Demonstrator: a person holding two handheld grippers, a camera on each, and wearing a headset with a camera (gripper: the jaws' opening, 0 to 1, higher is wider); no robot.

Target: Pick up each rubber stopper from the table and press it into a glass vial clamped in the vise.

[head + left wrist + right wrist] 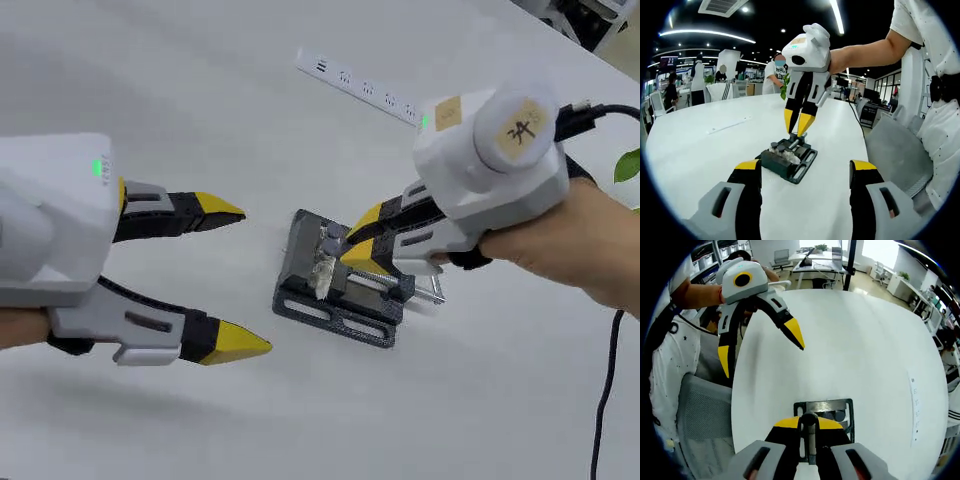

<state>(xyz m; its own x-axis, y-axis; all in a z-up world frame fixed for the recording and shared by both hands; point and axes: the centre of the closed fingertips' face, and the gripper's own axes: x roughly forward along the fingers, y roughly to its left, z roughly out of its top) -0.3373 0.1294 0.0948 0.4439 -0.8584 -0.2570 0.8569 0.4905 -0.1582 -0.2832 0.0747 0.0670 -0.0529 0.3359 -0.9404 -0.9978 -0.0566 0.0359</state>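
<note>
Head view: right gripper (352, 244) sits low over the vise (330, 312), its yellow tips drawn nearly together above the glass vial (323, 272) clamped between the vise jaws. In the right gripper view we see why: a dark rubber stopper (808, 418) is pinched between those tips, directly over the vise opening.

The left gripper (232, 277) hangs beside the vise, apart from it, with its jaws spread wide and nothing between them. It looks idle to us.

Progress, as we judge it: the pick-up of this stopper is done and the job is at the pressing step. The stopper is at or just on the vial mouth. Whether it has begun to seat we cannot tell, since the tips cover the joint. What is left for this one is to push it home and let go.

The left gripper view shows a few small dark knobs on top of the vise. They are too small to tell whether they are seated stoppers or vise parts, so we make no count of finished vials.

The white tabletop (200, 80) also carries a power strip (360, 88), well apart from the work. How many stoppers are left we cannot judge.
</note>
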